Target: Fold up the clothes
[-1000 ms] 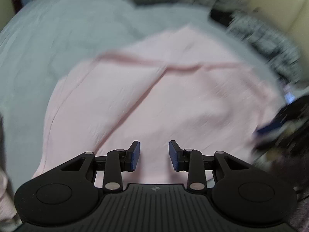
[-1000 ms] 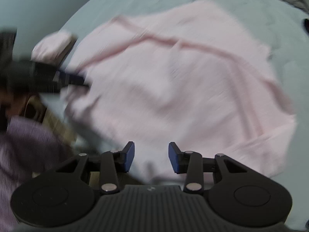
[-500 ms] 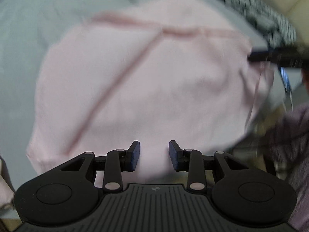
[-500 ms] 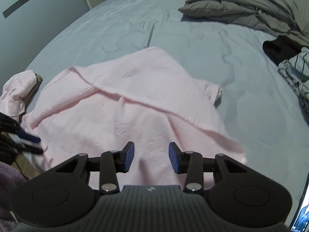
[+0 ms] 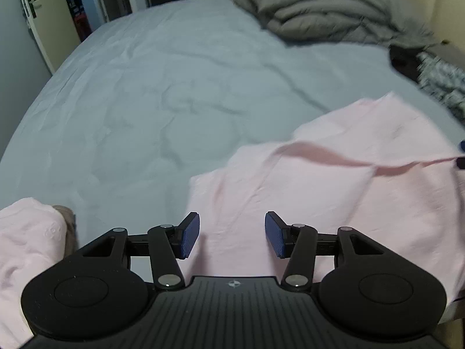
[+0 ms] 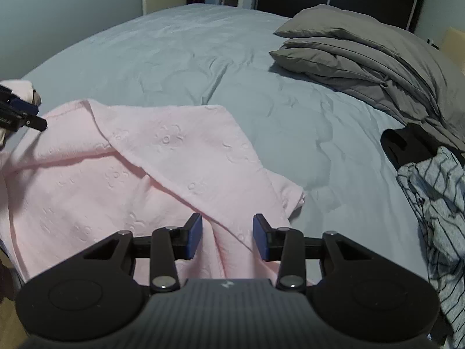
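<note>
Pale pink cloth garment with embossed flower pattern (image 6: 122, 174) lies spread and rumpled on the near part of a bed with a light blue-grey sheet (image 6: 180, 58), one edge folded over in a diagonal ridge; its near hem hangs toward the bed's edge.

Left gripper (image 5: 232, 234): blue-padded fingers (image 5: 190, 235) opening, about half apart. Pink cloth lies below and between them, but the pads do not press on it; nothing held.

Right gripper (image 6: 227, 237): fingers (image 6: 194, 235) part open, a raised fold of the pink garment running up between them. Pads stand clear of the cloth on both sides; no grip.

In the right wrist view the left gripper's tip shows at the far left edge, just above the garment's left corner.

Small bundle of pale pink fabric (image 5: 26, 247) sits at the bed's near left corner, apart from the spread garment.

Folded grey quilted duvet (image 6: 363, 58) at the far right of the bed. Striped white-and-dark garment (image 6: 436, 203) heaped at the right edge, a black item (image 6: 407, 145) just behind it.
</note>
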